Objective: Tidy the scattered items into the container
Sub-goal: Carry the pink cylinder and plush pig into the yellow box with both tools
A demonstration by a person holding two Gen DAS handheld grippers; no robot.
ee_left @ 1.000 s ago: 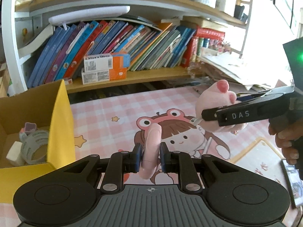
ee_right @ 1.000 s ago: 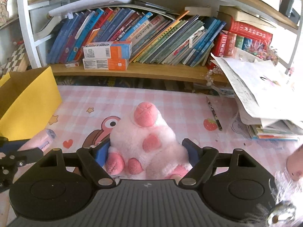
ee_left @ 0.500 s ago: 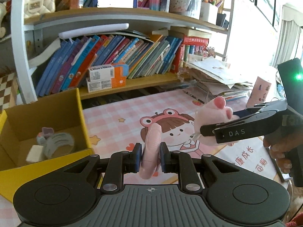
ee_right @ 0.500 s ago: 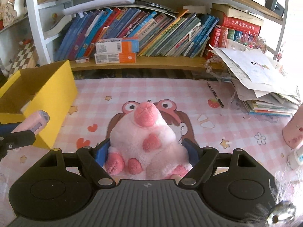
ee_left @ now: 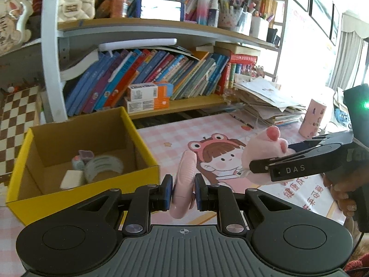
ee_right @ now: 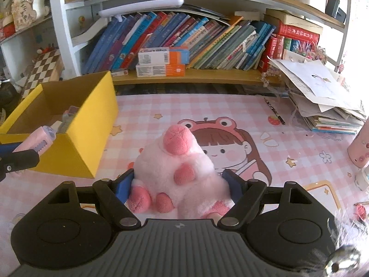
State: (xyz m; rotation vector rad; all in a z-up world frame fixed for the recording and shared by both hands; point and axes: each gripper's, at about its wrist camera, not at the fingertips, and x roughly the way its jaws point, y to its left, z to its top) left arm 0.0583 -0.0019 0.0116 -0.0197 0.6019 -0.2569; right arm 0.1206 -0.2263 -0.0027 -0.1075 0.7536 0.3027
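My left gripper [ee_left: 183, 190] is shut on a flat pink case [ee_left: 184, 180] and holds it above the mat, just right of the yellow cardboard box [ee_left: 147, 159]. The box holds a tape roll [ee_left: 103, 167], a white block and a small bottle. My right gripper [ee_right: 178, 184] is shut on a pink plush toy [ee_right: 177, 168] and holds it above the pink checked mat [ee_right: 230, 106]. In the right wrist view the box [ee_right: 87, 124] stands to the left, with the left gripper's pink case [ee_right: 40, 142] in front of it. The plush [ee_left: 265, 152] also shows in the left wrist view.
A bookshelf [ee_right: 196, 78] with leaning books and two orange-white cartons [ee_right: 161, 63] runs along the back. A pile of papers [ee_right: 322, 99] and a pink cup [ee_right: 359, 150] stand at the right. A pen [ee_right: 274, 112] lies on the mat.
Both grippers have risen and drawn back with their loads. The box now shows more fully, closer to the left gripper, with its inside visible.
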